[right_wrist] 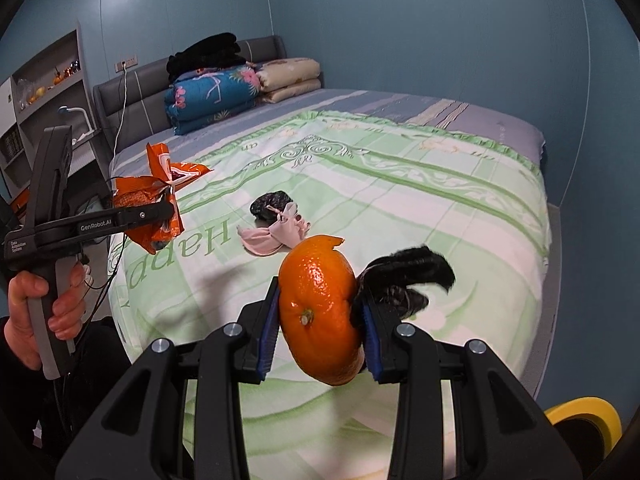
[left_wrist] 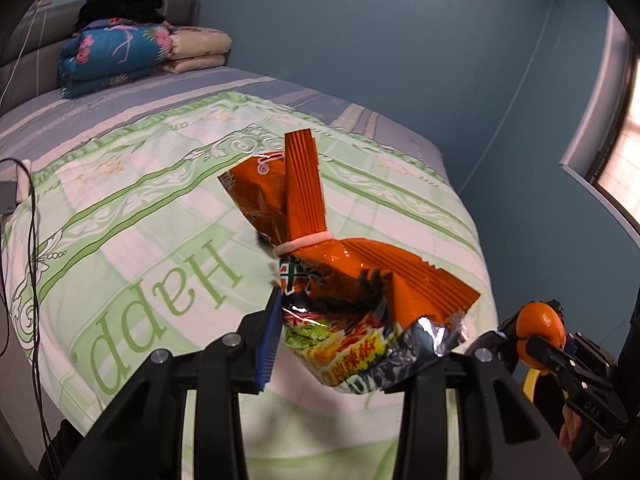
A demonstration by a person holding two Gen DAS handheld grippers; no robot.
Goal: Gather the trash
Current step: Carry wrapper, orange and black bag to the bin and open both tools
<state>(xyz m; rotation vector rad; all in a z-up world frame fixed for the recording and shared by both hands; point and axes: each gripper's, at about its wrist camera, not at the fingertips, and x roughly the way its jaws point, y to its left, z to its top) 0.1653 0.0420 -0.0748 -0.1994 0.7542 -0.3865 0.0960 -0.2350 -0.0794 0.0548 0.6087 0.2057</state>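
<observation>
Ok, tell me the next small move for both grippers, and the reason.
Probably carry both loads toward the yellow-rimmed bin at lower right and release there. The left gripper is clamped on the orange noodle wrapper, the right gripper on the orange peel, and both are held above the bed.

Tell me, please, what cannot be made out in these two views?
- Left wrist view: the crumpled orange foil noodle wrapper covers the left gripper's far finger.
- Right wrist view: the yellow round container is cut off by the corner; its contents are unseen.
- Right wrist view: the small items on the grey wall shelf are too tiny to identify.
</observation>
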